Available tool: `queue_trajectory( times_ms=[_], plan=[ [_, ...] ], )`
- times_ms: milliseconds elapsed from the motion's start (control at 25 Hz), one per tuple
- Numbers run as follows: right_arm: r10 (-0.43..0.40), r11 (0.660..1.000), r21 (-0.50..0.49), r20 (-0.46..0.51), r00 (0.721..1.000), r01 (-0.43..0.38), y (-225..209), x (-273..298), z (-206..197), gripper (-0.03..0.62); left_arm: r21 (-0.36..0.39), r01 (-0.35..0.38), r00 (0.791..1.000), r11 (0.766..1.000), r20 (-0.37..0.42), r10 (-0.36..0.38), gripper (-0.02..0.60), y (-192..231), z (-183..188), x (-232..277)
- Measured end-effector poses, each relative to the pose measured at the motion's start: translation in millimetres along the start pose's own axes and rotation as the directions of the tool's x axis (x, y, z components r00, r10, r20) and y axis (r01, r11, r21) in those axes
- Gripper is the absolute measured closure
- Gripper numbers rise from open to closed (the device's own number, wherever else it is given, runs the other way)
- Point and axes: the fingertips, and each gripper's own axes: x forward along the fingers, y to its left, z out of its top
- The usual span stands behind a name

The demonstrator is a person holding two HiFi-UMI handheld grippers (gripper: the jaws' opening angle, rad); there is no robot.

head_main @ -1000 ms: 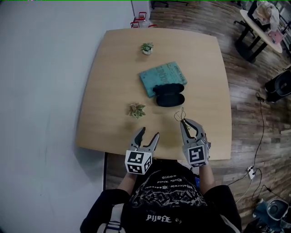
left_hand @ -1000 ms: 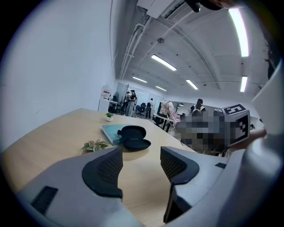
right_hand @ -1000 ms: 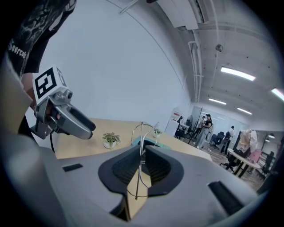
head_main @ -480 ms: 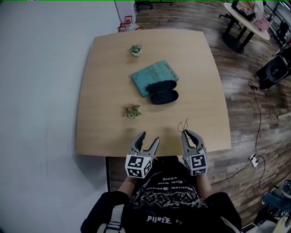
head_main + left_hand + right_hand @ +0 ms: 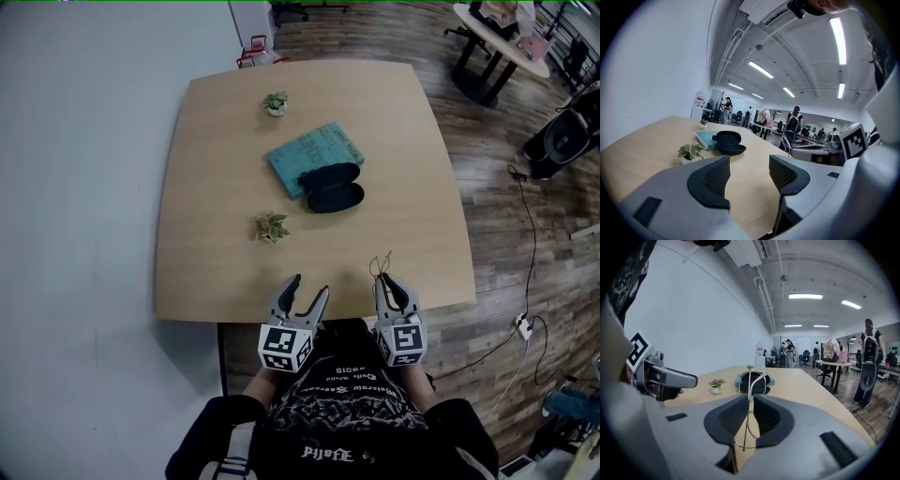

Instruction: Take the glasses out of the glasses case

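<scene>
The black glasses case (image 5: pixel 330 187) lies open on a teal book (image 5: pixel 314 155) in the middle of the table; it also shows as the case (image 5: pixel 727 142) and the case (image 5: pixel 753 383). My right gripper (image 5: pixel 385 279) is at the table's near edge, shut on thin wire-framed glasses (image 5: pixel 380 262). The glasses (image 5: pixel 750 394) stand up between its pads (image 5: pixel 733 416). My left gripper (image 5: pixel 309 286) is beside it on the left, open and empty; nothing lies between the fingers of the left gripper (image 5: pixel 749 171).
A small potted plant (image 5: pixel 272 226) stands left of the case, and another plant (image 5: pixel 275 102) stands near the table's far edge. The wooden table (image 5: pixel 206 187) borders a white wall on the left. Chairs, a round table and cables lie on the floor to the right.
My right gripper has drawn back toward the table's near edge and rolled, still holding the glasses. The left gripper has shifted slightly and stayed open.
</scene>
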Motion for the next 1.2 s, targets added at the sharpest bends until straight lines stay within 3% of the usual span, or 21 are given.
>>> queue_trajectory(
  times_ms=[160,320,400,680,1200],
  plan=[
    [0.001,1.000,0.021,0.017,1.000,-0.001,-2,-1,6,0.556,0.026,-0.005,1.000,1.000,0.002,0.005,0.334,-4,1,-2],
    [0.050,0.999,0.022,0.000,0.999,-0.050,4,-2,2,0.556,0.006,0.000,1.000,1.000,-0.019,0.000,0.518,-8,-3,3],
    [0.059,0.998,0.022,-0.003,0.998,-0.059,6,-2,1,0.556,-0.011,0.001,1.000,1.000,-0.022,-0.002,0.569,-8,-4,5],
    [0.056,0.998,0.031,0.013,0.998,-0.056,1,0,6,0.557,-0.053,-0.006,1.000,0.999,0.008,0.006,0.577,-3,1,8],
    [0.069,0.995,0.069,0.024,0.997,-0.070,-12,14,12,0.557,0.014,-0.021,1.000,1.000,-0.003,0.021,0.577,-3,10,27]
  ],
)
